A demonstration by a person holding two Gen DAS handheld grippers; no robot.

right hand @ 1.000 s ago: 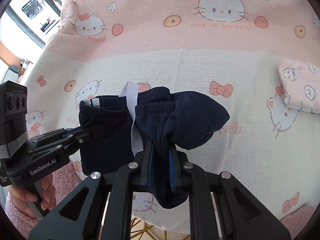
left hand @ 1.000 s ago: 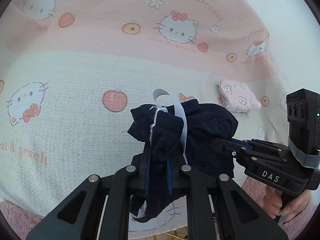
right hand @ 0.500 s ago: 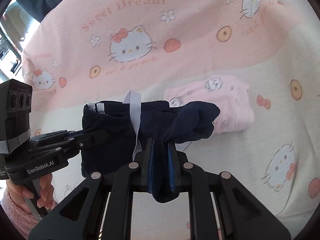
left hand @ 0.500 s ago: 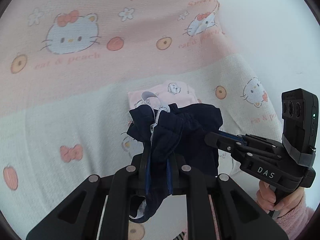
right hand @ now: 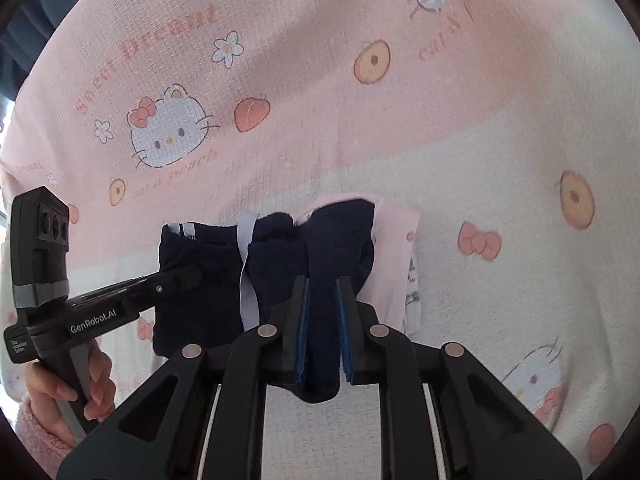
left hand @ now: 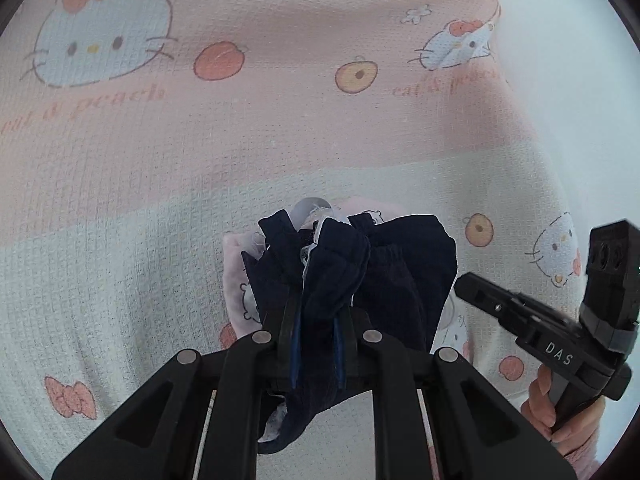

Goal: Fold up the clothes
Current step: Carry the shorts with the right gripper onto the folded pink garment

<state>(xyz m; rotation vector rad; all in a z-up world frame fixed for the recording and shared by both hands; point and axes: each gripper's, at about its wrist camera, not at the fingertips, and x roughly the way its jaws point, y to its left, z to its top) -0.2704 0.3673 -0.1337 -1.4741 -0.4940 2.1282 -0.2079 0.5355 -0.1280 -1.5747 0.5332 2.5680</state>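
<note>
A bunched navy garment [left hand: 400, 280] with a white drawstring hangs between both grippers, just above a folded pink garment [left hand: 234, 280] on the bed. My left gripper [left hand: 316, 308] is shut on the left end of the navy cloth. In the right wrist view my right gripper [right hand: 323, 284] has a thick fold of the navy garment [right hand: 276, 260] between its blue pads; its jaws are opening slightly while the pads still press the cloth. The folded pink garment [right hand: 394, 272] peeks out behind and to the right. Each gripper shows in the other's view: right gripper [left hand: 464, 284], left gripper [right hand: 188, 276].
A pink and cream cat-print blanket [left hand: 120, 200] covers the whole surface, blanket [right hand: 500, 200]. A hand in a pink fuzzy sleeve [left hand: 540, 408] holds the right tool, and another hand [right hand: 44, 392] holds the left one. A pale wall borders the blanket at the far right.
Both grippers carried the navy garment sideways across the blanket, from beside the folded pink garment to directly over it. The navy cloth stayed gripped at both ends.
</note>
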